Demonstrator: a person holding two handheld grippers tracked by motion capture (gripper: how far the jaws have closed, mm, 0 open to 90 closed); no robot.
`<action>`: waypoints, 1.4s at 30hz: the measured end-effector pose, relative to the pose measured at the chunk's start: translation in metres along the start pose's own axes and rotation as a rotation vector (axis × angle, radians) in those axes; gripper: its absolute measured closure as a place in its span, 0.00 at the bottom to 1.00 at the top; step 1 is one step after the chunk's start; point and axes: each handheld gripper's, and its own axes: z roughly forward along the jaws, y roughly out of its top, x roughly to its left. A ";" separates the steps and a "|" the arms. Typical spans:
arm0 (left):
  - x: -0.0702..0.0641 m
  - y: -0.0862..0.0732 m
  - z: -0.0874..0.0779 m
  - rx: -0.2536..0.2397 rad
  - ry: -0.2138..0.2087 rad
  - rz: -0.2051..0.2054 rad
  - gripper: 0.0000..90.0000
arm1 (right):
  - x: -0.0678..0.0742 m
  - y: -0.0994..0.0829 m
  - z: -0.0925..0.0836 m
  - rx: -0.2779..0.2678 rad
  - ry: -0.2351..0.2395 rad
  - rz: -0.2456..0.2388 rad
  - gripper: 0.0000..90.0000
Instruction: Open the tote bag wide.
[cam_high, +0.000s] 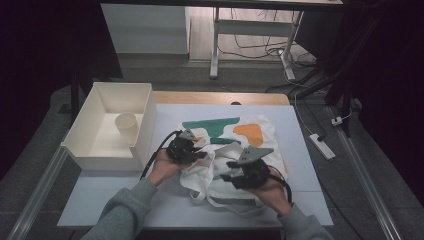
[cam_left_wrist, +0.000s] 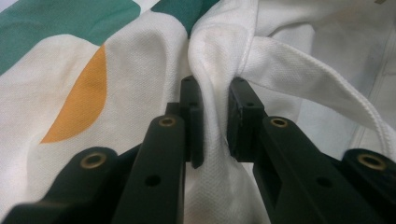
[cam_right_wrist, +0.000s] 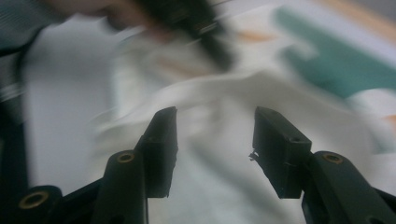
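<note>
White tote bag (cam_high: 235, 150) with green and orange patches lies crumpled on the tabletop (cam_high: 300, 150), around the middle and a bit toward the right edge, its lower part bunched up near the front edge. Left gripper (cam_high: 202, 154) sits at the bag's left side, pointing right; in the left gripper view its jaws are pinched narrow on a raised fold of the bag's white cloth (cam_left_wrist: 212, 116), pads pressing both sides (a strap (cam_left_wrist: 327, 88) runs off to the right of the fold). Right gripper (cam_high: 231, 172) sits over the bag's front-right part, pointing left toward the other gripper. In the right gripper view its jaws stand apart at a middling gap, nothing clamped, white cloth (cam_right_wrist: 219, 154) lying beyond and below them (view is motion-blurred). Both hands come in from the front edge in grey sleeves (cam_high: 125, 210). Cream open box (cam_high: 90, 145) sits at the tabletop's left edge, back half, with a paper cup (cam_high: 126, 127) upright inside it, well apart from the bag.
</note>
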 end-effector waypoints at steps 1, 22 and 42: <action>0.000 0.000 0.000 0.000 0.000 0.001 0.86 | 0.006 -0.004 0.003 0.022 0.024 -0.003 0.55; 0.000 -0.001 0.000 -0.001 -0.005 0.001 0.86 | 0.047 -0.043 0.029 0.257 0.092 -0.115 0.84; 0.001 -0.002 0.000 -0.008 -0.018 -0.007 0.86 | 0.020 -0.011 -0.001 0.091 -0.040 -0.136 0.99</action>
